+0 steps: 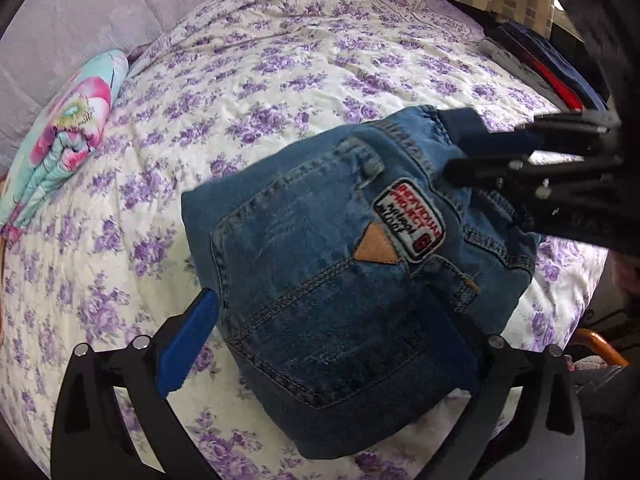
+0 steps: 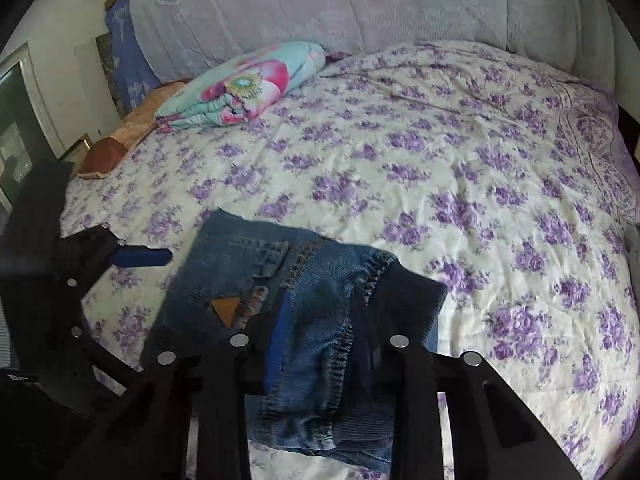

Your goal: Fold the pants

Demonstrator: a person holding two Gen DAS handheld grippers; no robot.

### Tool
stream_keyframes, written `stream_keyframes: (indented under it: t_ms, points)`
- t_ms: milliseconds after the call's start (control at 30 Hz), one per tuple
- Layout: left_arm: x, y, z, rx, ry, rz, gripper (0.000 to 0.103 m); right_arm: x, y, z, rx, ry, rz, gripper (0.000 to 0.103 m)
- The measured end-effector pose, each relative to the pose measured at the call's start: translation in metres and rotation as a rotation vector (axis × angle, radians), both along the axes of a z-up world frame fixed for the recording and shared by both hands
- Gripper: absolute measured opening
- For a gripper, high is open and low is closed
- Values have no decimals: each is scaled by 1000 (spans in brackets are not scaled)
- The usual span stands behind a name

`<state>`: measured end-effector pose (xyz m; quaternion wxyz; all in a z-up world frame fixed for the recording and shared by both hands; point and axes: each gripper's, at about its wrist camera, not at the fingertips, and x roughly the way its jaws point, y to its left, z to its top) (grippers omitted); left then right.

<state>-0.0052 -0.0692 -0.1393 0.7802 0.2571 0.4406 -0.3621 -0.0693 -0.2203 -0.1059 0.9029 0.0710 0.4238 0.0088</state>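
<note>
Folded jeans (image 1: 344, 264) mid-frame on bed (image 1: 248, 80); left tool (image 1: 340, 344) spread wide astride bundle; right tool (image 2: 316, 344) clamped on waistband edge.

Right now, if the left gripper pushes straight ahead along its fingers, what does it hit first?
The folded jeans: they lie between the left gripper's open fingers, directly ahead. Beyond them is the right gripper at the waistband; depth is unclear.

The left wrist view looks down from close above the folded jeans (image 1: 344, 264), facing the bed's (image 1: 280, 60) far edge. The right wrist view sits low near the bed's near edge, facing its headboard edge. The 2 views share the jeans, bedspread and rolled floral blanket (image 2: 244, 84).
</note>
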Motion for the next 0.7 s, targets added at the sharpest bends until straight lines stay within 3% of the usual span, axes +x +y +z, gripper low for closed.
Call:
stream_keyframes:
  t_ms: [33, 100, 367, 567, 600, 667, 700]
  points:
    - [2, 0, -5, -14, 13, 9, 99, 1, -4, -16, -17, 44, -11, 29]
    - [5, -1, -9, -28, 5, 25, 99, -3, -8, -35, -36, 26, 16, 29]
    - [11, 0, -7, -30, 57, 56, 99, -5, -6, -35, -36, 8, 22, 31]
    - [15, 4, -4, -45, 101, 75, 99, -6, 5, -29, -69, 5, 53, 49]
    - [16, 5, -1, -49, 103, 83, 99, -7, 7, -28, -69, 7, 59, 57]
    - [14, 6, 9, -54, 61, 95, 98, -10, 9, -19, -39, 8, 78, 70]
    - [12, 7, 15, -60, 35, 98, 98, -15, 10, -11, -45, -21, 64, 70]
